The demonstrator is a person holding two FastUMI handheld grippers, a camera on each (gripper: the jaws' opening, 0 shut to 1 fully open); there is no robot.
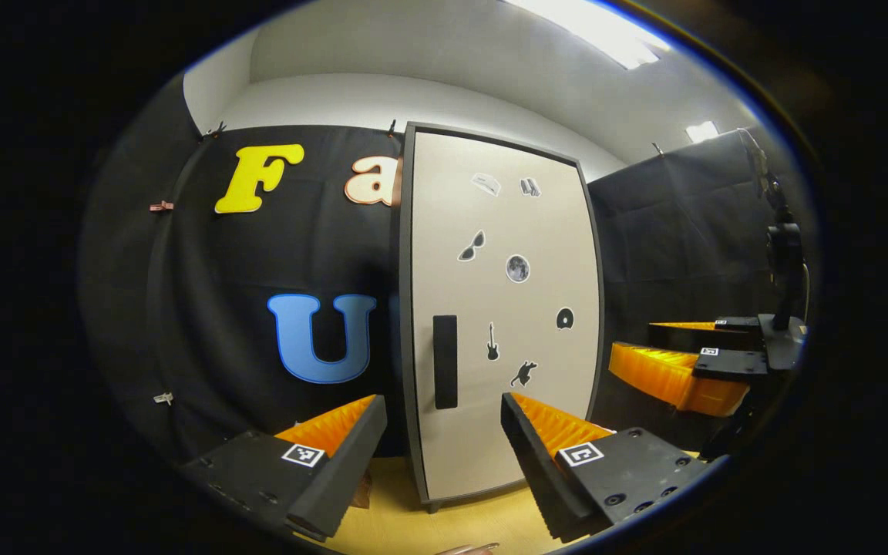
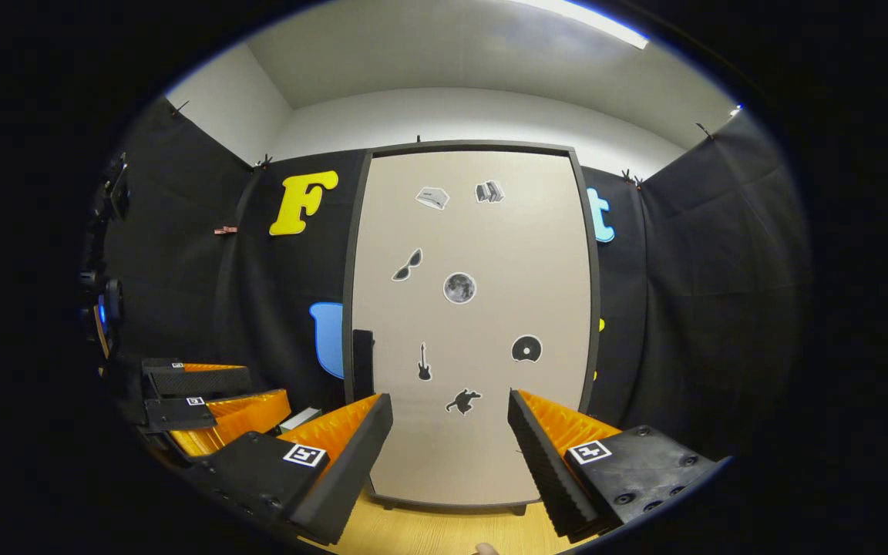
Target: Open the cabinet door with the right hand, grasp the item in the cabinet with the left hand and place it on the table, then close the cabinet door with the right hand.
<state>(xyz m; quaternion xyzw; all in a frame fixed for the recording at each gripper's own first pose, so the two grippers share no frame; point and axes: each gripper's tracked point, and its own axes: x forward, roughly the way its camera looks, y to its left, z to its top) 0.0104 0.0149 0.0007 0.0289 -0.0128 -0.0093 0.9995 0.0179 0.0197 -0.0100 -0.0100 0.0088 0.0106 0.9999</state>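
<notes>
The cabinet [image 2: 467,324] stands shut on the tabletop [image 2: 444,528], its handle [image 1: 445,361] untouched. Left gripper [image 1: 444,432] and right gripper [image 2: 450,432] hover, jaws released, seemingly short of it.

Both gripper views level, near, facing the shared cabinet door [image 1: 502,308].
</notes>
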